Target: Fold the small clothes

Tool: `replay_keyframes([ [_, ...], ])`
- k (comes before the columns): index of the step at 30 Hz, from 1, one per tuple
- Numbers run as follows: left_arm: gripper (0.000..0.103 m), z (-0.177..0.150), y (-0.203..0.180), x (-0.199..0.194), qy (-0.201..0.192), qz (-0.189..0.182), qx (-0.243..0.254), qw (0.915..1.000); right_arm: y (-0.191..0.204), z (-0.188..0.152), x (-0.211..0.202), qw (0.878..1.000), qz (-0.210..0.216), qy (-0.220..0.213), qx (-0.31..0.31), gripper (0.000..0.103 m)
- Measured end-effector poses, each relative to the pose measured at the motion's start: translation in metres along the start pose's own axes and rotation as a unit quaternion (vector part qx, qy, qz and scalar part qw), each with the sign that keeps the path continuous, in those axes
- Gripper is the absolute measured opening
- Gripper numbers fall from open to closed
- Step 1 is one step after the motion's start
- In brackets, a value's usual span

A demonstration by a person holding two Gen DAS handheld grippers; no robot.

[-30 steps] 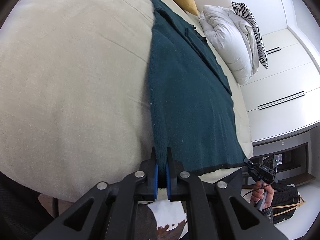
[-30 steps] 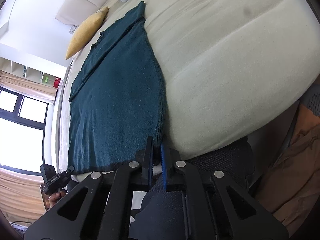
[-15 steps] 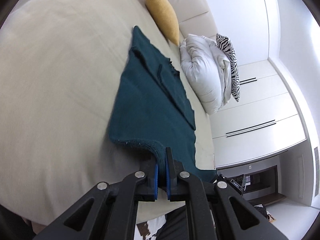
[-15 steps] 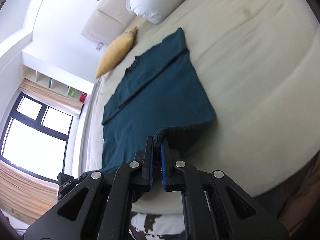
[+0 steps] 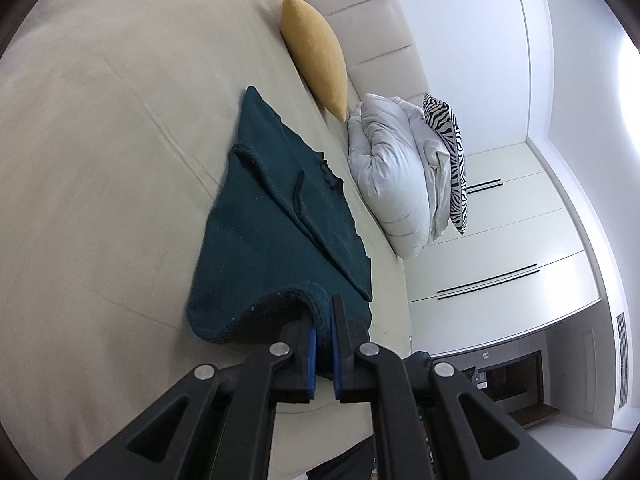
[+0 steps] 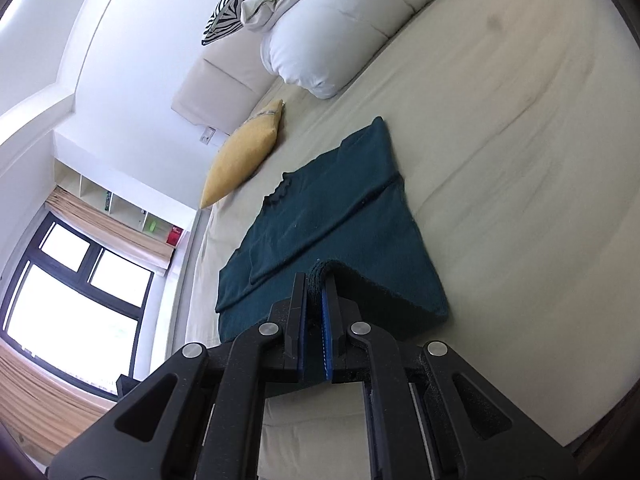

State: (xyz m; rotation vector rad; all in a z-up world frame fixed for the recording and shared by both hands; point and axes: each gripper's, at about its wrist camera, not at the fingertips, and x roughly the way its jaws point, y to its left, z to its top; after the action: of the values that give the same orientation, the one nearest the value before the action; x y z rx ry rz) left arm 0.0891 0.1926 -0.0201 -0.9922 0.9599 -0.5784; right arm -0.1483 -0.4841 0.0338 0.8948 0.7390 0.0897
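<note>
A dark teal knit sweater [image 5: 272,224] lies on the cream bed [image 5: 100,160], its sleeves folded in. My left gripper [image 5: 324,320] is shut on one corner of the sweater's bottom hem and holds it lifted above the bed, so the lower part curls over. In the right wrist view the sweater [image 6: 328,208] shows the same fold, and my right gripper [image 6: 315,280] is shut on the other hem corner, lifted over the garment's body. The neckline end lies flat toward the headboard.
A yellow cushion [image 5: 316,60] and a white duvet bundle [image 5: 392,176] with a zebra pillow [image 5: 448,152] lie at the head of the bed. White wardrobes [image 5: 520,240] stand beyond the bed. A window [image 6: 72,288] is on the other side.
Both grippers have lifted the hem off the bed's near edge and carried it toward the neckline, so the sweater's lower part now curls over itself.
</note>
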Motion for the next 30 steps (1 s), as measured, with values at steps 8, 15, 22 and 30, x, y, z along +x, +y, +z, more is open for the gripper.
replay_keyframes([
  [8, 0.007, 0.044, -0.008, 0.027, -0.015, -0.004, -0.008, 0.9998, 0.015, 0.045, 0.034, 0.999, -0.016, -0.02, -0.021, 0.005],
  [15, 0.007, 0.081, -0.014, 0.06, -0.021, 0.0, -0.008, 0.9997, 0.022, 0.082, 0.081, 0.998, -0.045, -0.029, -0.04, 0.005],
  [22, 0.007, 0.118, -0.006, 0.095, -0.028, -0.001, -0.024, 0.9993, 0.012, 0.112, 0.132, 0.996, -0.067, -0.033, -0.044, 0.005],
  [30, 0.007, 0.152, -0.003, 0.131, -0.03, 0.013, -0.024, 0.9992, 0.004, 0.141, 0.185, 0.995, -0.081, -0.033, -0.045, 0.005],
])
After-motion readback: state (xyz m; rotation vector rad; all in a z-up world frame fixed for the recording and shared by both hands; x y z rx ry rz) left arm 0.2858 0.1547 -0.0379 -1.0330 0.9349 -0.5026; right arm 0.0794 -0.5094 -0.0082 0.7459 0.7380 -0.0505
